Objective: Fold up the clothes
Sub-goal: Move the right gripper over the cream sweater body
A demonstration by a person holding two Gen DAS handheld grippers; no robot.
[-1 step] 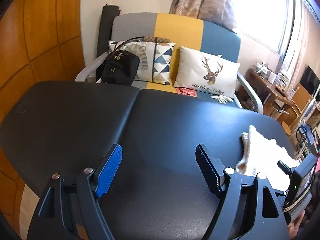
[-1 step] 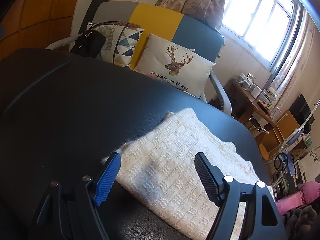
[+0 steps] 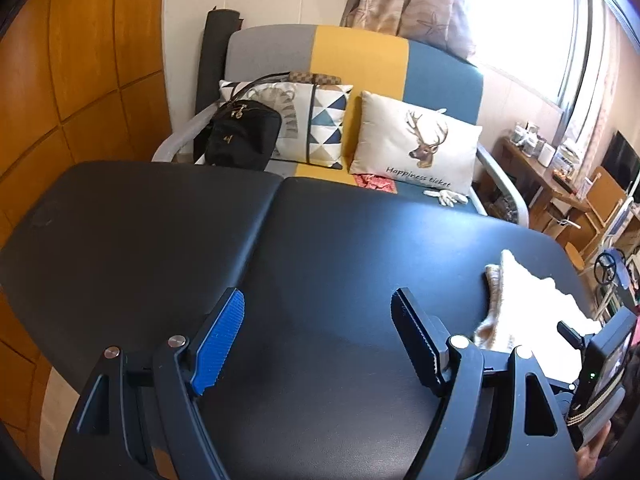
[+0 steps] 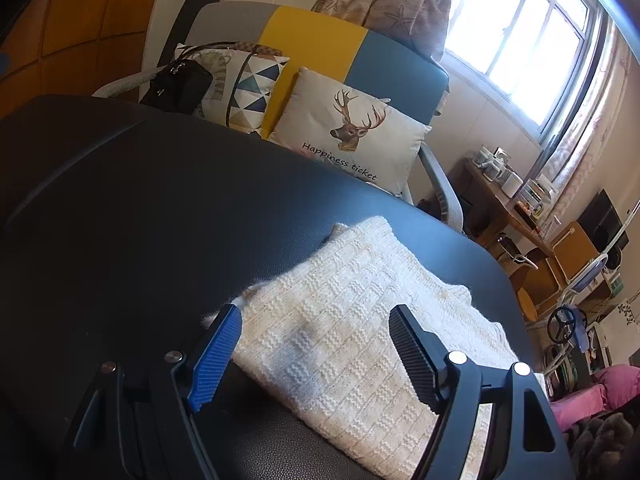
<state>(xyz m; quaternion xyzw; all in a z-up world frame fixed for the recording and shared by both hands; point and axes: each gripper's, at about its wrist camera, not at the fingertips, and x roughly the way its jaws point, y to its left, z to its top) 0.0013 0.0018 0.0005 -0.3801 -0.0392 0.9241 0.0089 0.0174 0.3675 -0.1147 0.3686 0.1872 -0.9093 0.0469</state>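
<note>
Nothing has moved: cream knitted folded sweater [image 4: 352, 332] stays on the black padded table [image 4: 160, 208], lower centre of the right view. Right gripper [image 4: 316, 354] hovers wide apart above it; left gripper [image 3: 316, 344] gapes over bare table.

sweater [image 4: 352, 320]: near end cut off by frame | shelf clutter [image 3: 536, 148]: too small (unreadable)

**Count of things in view**

One cream knitted garment [image 4: 352, 320] lies on one black bench [image 3: 320, 248]. Two tools: the left tool [image 3: 320, 340] and the right tool [image 4: 316, 344], each with two fingers spread apart. On the far sofa [image 3: 360, 52]: two cushions, one triangle-patterned [image 3: 316, 124] and one with a deer [image 3: 416, 144], plus one black bag [image 3: 240, 136].
</note>
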